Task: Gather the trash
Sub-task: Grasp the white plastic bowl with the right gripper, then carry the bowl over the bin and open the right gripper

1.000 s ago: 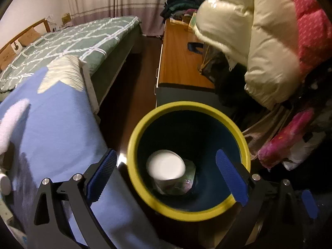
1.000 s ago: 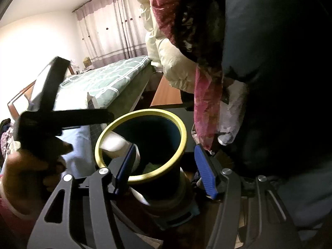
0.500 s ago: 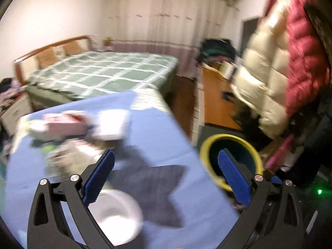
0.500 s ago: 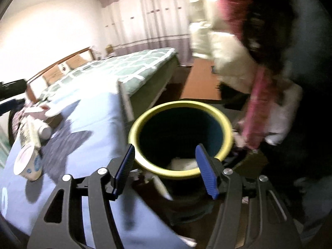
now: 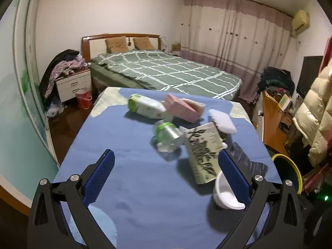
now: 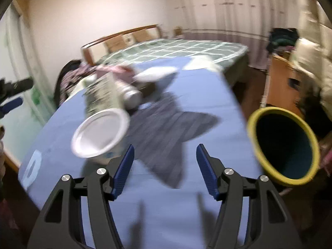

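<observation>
the left tool (image 5: 166, 173) hangs over a worktop (image 5: 128, 186) covered in blue cloth, its jaws spread wide with nothing between them. ahead of it and a little to its right lies the trash: a clear plastic bottle (image 5: 167, 136) with a green cap on its side, a printed carton (image 5: 202, 151) just beside the bottle, and a white paper cup (image 5: 225, 193) tipped over right at the tool's right finger; whether cup and finger touch cannot be told. farther ahead lie a green-and-white pack (image 5: 145, 106), a pink pack (image 5: 183, 108) and a white wad (image 5: 223, 120).

the right tool (image 6: 165, 167) also hangs over the worktop (image 6: 166, 203), its jaws opening, with only cloth and a grey star patch (image 6: 166, 128) seen between them. the white paper cup (image 6: 99, 133) lies just ahead of its left finger, apart from it. the yellow-rimmed bin (image 6: 284, 143) stands off the worktop's edge to this tool's right. this view is blurred.
</observation>
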A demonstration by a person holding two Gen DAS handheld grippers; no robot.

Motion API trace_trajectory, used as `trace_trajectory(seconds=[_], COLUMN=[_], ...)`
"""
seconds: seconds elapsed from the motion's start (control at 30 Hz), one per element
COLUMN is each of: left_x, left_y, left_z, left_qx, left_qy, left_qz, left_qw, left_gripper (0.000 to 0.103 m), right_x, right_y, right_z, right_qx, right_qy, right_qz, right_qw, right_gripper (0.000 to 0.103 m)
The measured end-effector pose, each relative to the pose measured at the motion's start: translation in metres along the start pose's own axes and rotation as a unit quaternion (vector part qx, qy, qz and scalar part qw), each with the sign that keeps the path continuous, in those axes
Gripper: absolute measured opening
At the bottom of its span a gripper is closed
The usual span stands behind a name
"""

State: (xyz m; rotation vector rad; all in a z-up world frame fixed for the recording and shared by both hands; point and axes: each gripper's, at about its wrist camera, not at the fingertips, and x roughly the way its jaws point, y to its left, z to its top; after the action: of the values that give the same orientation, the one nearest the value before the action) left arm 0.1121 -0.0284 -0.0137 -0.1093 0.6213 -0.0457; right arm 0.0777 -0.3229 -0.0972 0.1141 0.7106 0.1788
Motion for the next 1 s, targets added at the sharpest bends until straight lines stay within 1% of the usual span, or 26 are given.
trace_trajectory(seconds=[0.03, 0.1, 0.17, 0.23, 0.43, 0.53, 0.8, 0.83, 1.0], left_x=[0.0, 0.002, 0.006, 0.009, 0.016, 0.018, 0.023, 0.025, 0.03], left_y=[0.006, 0.015, 0.014, 0.013, 0.015, 0.018, 0.024, 0.024, 0.021], left_z=[-0.001, -0.003, -0.006, -0.008, -0.008, -0.007, -0.009, -0.01, -0.012], left_qx=[-0.004, -0.009, -0.011, -0.012, -0.021, -0.025, -0.03, -0.03, -0.026], left_qy=[0.0, 0.003, 0.006, 0.009, 0.014, 0.012, 0.017, 0.018, 0.024], left_qz=[0.0, -0.002, -0.005, -0.009, -0.009, -0.003, -0.004, -0.004, -0.007], left_qw=[1.0, 1.0, 0.9999, 0.9998, 0.9996, 0.9996, 0.9994, 0.9994, 0.9993], left_gripper=[0.098, 0.098, 0.098, 0.098, 0.098, 0.098, 0.098, 0.098, 0.098], right_x=[0.006, 0.015, 0.023, 0.027, 0.042, 0.05, 0.069, 0.069, 0.06], right_y=[0.01, 0.022, 0.035, 0.044, 0.059, 0.067, 0.073, 0.073, 0.074], right_z=[-0.002, -0.004, -0.005, -0.004, 0.001, 0.004, 0.016, 0.017, 0.016], right_qx=[-0.008, -0.019, -0.029, -0.037, -0.051, -0.051, -0.03, -0.028, -0.034], right_qy=[0.009, 0.02, 0.025, 0.024, 0.031, 0.037, 0.044, 0.041, 0.024], right_qz=[0.014, 0.026, 0.032, 0.035, 0.055, 0.064, 0.054, 0.054, 0.054], right_qw=[1.0, 0.999, 0.999, 0.998, 0.997, 0.996, 0.997, 0.997, 0.998], right_gripper=[0.063, 0.064, 0.071, 0.075, 0.076, 0.078, 0.079, 0.077, 0.076])
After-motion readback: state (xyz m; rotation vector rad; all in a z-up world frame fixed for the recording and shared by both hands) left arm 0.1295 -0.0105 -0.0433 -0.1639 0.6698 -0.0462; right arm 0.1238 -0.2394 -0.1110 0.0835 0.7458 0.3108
